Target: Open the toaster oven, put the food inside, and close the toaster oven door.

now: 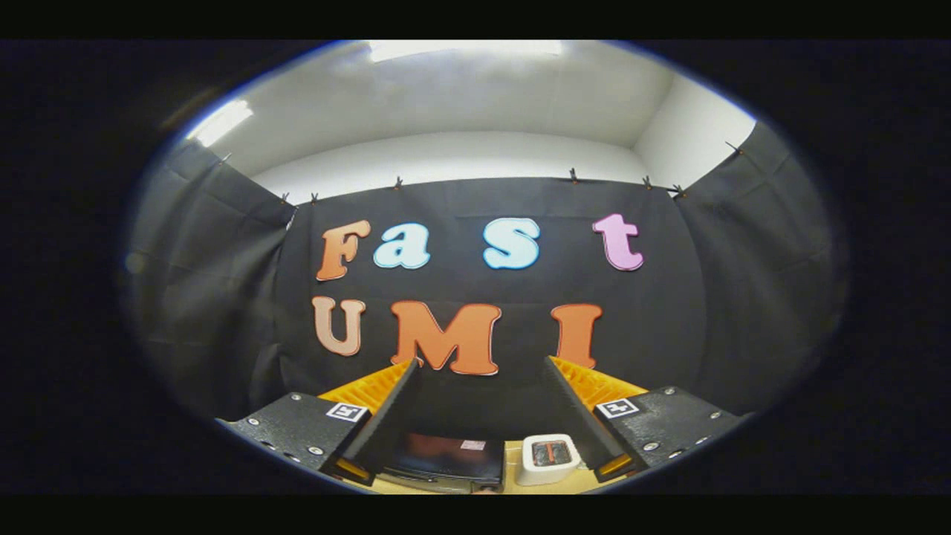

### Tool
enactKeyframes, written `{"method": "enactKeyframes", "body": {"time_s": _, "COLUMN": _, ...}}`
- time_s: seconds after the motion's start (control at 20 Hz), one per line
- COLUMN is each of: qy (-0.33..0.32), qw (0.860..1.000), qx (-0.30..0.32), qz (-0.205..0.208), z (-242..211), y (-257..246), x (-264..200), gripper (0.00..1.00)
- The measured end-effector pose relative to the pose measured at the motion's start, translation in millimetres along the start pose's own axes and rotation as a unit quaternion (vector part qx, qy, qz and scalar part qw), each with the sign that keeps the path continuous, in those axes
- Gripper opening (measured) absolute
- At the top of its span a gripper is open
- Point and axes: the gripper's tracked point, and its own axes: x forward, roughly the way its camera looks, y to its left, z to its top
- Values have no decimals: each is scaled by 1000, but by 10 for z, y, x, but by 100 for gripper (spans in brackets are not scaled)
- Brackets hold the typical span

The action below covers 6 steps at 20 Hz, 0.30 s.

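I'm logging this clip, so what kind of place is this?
Probably a staged recording booth: black cloth walls clipped up, a tabletop with a dark toaster oven and white toaster, seen beyond the open gripper.

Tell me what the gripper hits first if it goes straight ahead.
Probably the black cloth wall. The open gripper points level at it, above the dark oven and the white appliance on the table. Depth is unclear.

Recording booth, black cloth [223, 297] clipped up as walls, white room ceiling [461, 96] above; tabletop appliances
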Motion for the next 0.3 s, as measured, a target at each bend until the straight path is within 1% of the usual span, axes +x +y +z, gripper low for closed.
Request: {"method": "enactKeyframes", "body": {"time_s": 0.3, "qy": -18, "qw": 1000, "qx": 4, "qz": -9, "z": 23, "y": -93, "x": -69, "gripper": 95}}
